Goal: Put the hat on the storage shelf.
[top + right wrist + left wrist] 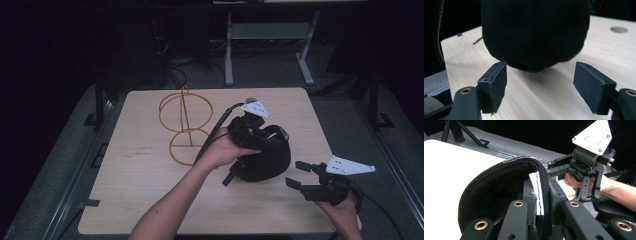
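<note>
A black cap (pixel 267 162) hangs at the middle right of the table, held by its rim and seemingly just off the wood. My left gripper (pixel 260 139) is shut on that rim. In the left gripper view the jaws (pixel 541 210) clamp the padded edge of the cap (pixel 489 190) beside a white label (pixel 537 192). My right gripper (pixel 296 174) is open to the right of the cap, near the front right corner. In the right gripper view its pads (pixel 495 85) stand wide apart with nothing between them, and the cap's crown (pixel 534 32) hangs just ahead.
A gold wire stand (pixel 185 125) with two rings stands at the back left of the light wooden table (pixel 140 190). Cables trail from both grippers. Dark floor and a metal frame (pixel 270 35) lie beyond the far edge.
</note>
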Demonstrator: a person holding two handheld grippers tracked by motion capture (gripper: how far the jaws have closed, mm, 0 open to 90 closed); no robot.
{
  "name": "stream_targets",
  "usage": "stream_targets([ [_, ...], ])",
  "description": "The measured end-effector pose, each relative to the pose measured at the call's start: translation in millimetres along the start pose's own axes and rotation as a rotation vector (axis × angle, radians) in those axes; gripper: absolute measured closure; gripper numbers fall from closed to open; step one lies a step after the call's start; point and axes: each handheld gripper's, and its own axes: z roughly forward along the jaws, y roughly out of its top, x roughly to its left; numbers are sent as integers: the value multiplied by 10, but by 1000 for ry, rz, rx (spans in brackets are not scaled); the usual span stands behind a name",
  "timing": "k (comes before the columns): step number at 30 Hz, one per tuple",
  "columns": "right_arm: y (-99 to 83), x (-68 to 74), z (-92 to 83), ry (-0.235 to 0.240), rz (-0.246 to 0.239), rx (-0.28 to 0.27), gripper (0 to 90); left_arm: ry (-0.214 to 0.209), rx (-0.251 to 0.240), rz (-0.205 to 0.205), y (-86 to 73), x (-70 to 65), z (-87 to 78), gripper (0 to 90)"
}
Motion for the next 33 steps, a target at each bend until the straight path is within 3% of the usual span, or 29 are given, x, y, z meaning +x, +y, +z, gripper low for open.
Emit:
stream_targets([
  [3, 63, 17, 30, 12, -7, -20, 208, -9, -10, 4, 27, -13, -14, 792],
  [5, 98, 31, 53, 2, -18, -21, 183, -45, -26, 25, 79, -49, -32, 792],
  [10, 133, 46, 64, -22, -36, -34, 203, -58, -20, 46, 130, -131, -6, 793],
  [11, 135, 47, 48, -32, -51, -50, 240, -64, -17, 53, 143, -150, -1, 793],
  [13, 125, 56, 23, -36, -64, -64, 494, -74, -12, 63, 161, -177, 9, 795],
  [14, 125, 56, 23, -36, -64, -64, 494, -74, -12, 63, 161, -177, 9, 794],
  [16, 111, 81, -5, -38, -106, -79, 748, -80, -13, 61, 161, -175, 7, 796],
  [18, 112, 89, -6, -28, -103, -78, 820, -84, -13, 62, 159, -163, -2, 797],
  [22, 124, 82, -1, -23, -116, -82, 852, -75, -8, 62, 145, -149, -31, 797],
  [29, 125, 63, -13, -23, -96, -67, 870, -19, 32, 55, 20, -46, -87, 779],
  [33, 132, 48, -32, -20, -85, -54, 876, -8, 35, 31, -69, -8, -109, 764],
])
